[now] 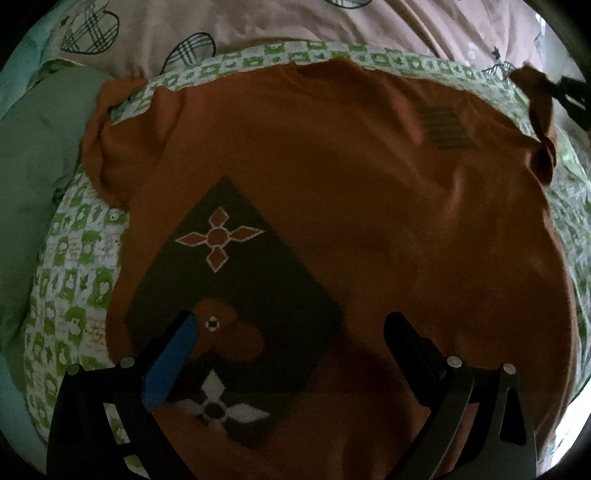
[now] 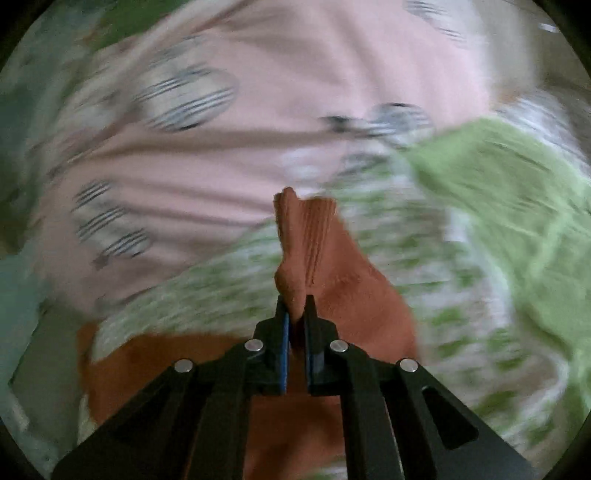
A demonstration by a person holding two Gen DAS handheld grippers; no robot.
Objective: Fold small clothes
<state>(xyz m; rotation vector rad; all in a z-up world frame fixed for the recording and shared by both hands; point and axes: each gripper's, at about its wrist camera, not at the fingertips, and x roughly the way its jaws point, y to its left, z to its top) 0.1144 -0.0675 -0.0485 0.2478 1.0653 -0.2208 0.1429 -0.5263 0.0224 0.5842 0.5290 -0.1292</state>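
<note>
An orange shirt (image 1: 332, 177) with a dark diamond print (image 1: 229, 280) lies spread on a green-and-white checked cloth (image 1: 74, 280). My left gripper (image 1: 291, 325) is open just above the shirt's near part, one finger over the print. My right gripper (image 2: 295, 306) is shut on a bunched ribbed edge of the orange shirt (image 2: 306, 236) and holds it lifted; this view is motion-blurred. The right gripper (image 1: 569, 96) also shows in the left wrist view at the far right, holding the shirt's corner (image 1: 532, 79).
A pink sheet with plaid heart shapes (image 1: 258, 26) lies beyond the checked cloth. A grey-green garment (image 1: 33, 155) lies at the left. A light green garment (image 2: 517, 206) lies at the right in the right wrist view.
</note>
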